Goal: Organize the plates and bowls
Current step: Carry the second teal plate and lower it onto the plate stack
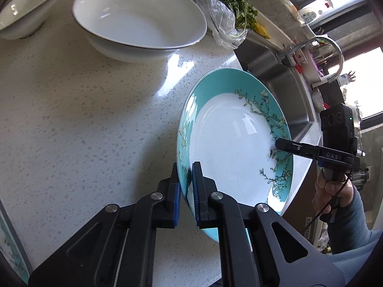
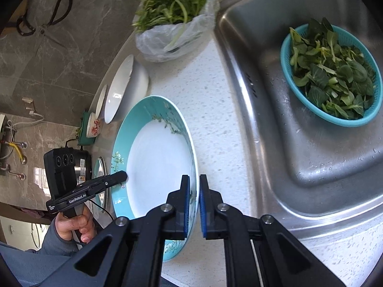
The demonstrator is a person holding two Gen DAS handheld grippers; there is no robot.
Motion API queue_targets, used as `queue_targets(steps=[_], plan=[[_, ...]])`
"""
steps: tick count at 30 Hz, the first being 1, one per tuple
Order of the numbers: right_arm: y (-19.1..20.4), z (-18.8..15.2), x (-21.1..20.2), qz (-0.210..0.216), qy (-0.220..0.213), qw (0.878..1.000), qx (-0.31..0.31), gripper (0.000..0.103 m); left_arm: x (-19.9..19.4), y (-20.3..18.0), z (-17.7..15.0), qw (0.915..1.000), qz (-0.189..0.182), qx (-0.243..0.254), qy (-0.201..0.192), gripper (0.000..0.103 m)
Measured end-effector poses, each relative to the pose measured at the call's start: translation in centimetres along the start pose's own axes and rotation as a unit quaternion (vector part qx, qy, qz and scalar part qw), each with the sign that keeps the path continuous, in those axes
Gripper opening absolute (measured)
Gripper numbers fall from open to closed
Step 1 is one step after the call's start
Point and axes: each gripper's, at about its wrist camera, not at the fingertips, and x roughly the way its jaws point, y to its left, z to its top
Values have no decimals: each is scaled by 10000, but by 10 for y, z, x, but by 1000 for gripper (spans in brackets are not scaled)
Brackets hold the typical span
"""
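A teal-rimmed plate (image 1: 229, 138) with a white centre and blossom pattern is held tilted above the speckled counter (image 1: 83, 119), near the sink. My left gripper (image 1: 185, 174) is shut on its near rim. My right gripper (image 2: 194, 186) is shut on the opposite rim of the same plate (image 2: 155, 157); it shows from the side in the left wrist view (image 1: 277, 143). A large white bowl (image 1: 138, 16) and a smaller white bowl (image 1: 26, 7) stand at the back of the counter. In the right wrist view the large bowl (image 2: 124, 88) stands beyond the plate.
A plastic bag of greens (image 2: 172, 16) lies beside the steel sink (image 2: 275, 119), which holds a teal colander of leaves (image 2: 335, 76). A faucet (image 1: 318, 50) stands behind the sink. A small floral bowl (image 2: 93, 125) sits further along the counter. Scissors (image 2: 45, 19) hang on the wall.
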Motion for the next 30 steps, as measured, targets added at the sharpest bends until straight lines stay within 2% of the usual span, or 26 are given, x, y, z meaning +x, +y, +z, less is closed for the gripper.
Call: queue_targets(steps=[7,10,14,20,25,30], plan=[[54,1,10,164,-20,9988,-466,10,-61,21,-21,9991,61,-143,-392,7],[90,4,27,290,77,9965,-776,10,-95,45,-37,9973,185,-349,-612,7],[145,6,64,476,307,9910,-1210,10,-145,88,-60,9921,490,-651,-955,7],[229,-6,144,642,788,9782,-1812,10,-210,180,-97,9786,983,-1264,-1295,9],[270,-19,201,576,1035,9732,-1971,10,-232,243,-115,9736,1191,-1453,-1294,10],[288,-25,232,341,1090,9723,-2039,10,-239,286,-121,9741,1280,-1421,-1208,12]])
